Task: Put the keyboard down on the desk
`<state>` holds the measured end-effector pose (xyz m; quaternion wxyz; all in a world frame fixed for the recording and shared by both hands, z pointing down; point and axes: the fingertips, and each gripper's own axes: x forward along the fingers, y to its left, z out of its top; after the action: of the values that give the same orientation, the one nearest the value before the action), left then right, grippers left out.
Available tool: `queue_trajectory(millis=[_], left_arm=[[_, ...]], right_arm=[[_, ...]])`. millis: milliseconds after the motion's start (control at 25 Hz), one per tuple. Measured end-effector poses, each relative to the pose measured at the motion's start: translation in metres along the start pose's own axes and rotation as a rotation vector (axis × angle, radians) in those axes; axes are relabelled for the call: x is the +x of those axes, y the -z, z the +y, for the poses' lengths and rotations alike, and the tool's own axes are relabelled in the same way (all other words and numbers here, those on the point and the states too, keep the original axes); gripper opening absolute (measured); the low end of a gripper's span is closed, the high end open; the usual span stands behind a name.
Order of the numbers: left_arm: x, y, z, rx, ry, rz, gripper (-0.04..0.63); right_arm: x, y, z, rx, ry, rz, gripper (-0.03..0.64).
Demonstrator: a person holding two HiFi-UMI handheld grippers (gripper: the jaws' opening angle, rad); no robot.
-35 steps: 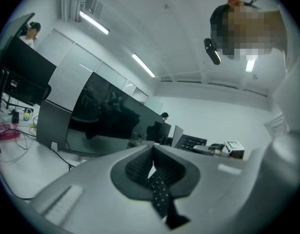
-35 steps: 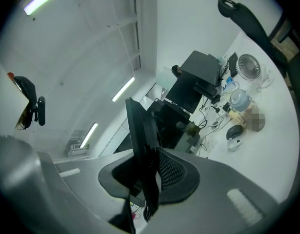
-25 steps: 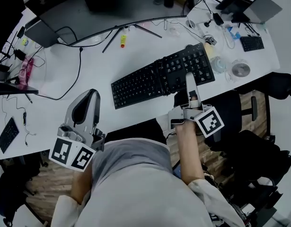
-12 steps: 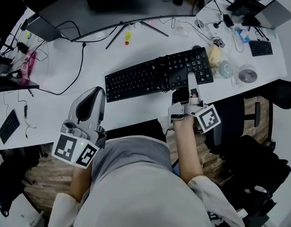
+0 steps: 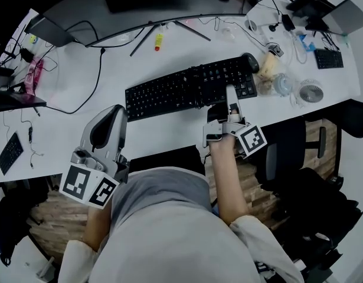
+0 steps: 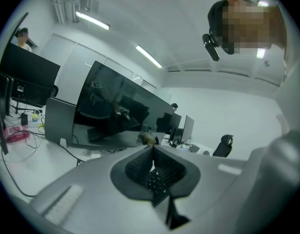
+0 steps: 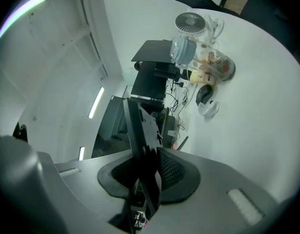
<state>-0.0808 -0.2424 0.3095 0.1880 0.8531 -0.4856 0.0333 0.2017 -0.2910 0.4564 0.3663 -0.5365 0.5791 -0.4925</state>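
since a second ago the keyboard point(image 5: 190, 87) has been swinging round and sinking, and now it is lying nearly square across the middle of the desk point(image 5: 57, 128), close to its near edge. the right gripper point(image 5: 231, 96) is reaching in over that near edge and is clamping the keyboard's front rim; in the right gripper view the black slab point(image 7: 142, 126) is sitting edge-on between the jaws of that gripper point(image 7: 145, 167). the left gripper point(image 5: 116, 111) is hanging over the desk's near edge further left, its jaws pressed together on nothing point(image 6: 152, 147), taking no part. i'd say the lowering step is all but finishing; whether the whole underside is already resting on the desk, i cannot tell. what it is calling for next, to my eye, is settling the held end flat, then easing the jaws apart and drawing back without dragging it.
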Motion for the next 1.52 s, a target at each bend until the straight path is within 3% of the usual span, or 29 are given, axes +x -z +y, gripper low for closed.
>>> queue_trajectory(millis=[680,1520], left_arm=[[-0.012,0.002,0.016,-0.004,-0.026,0.015,0.0],[-0.006,-0.003,0.016,-0.066,-0.001,-0.001,0.0]], right_arm=[[0.007,0.032,-0.064,0.21,0.068,-0.013,0.086],[0.016,0.051,-0.131,0.43,0.278,-0.025,0.081]])
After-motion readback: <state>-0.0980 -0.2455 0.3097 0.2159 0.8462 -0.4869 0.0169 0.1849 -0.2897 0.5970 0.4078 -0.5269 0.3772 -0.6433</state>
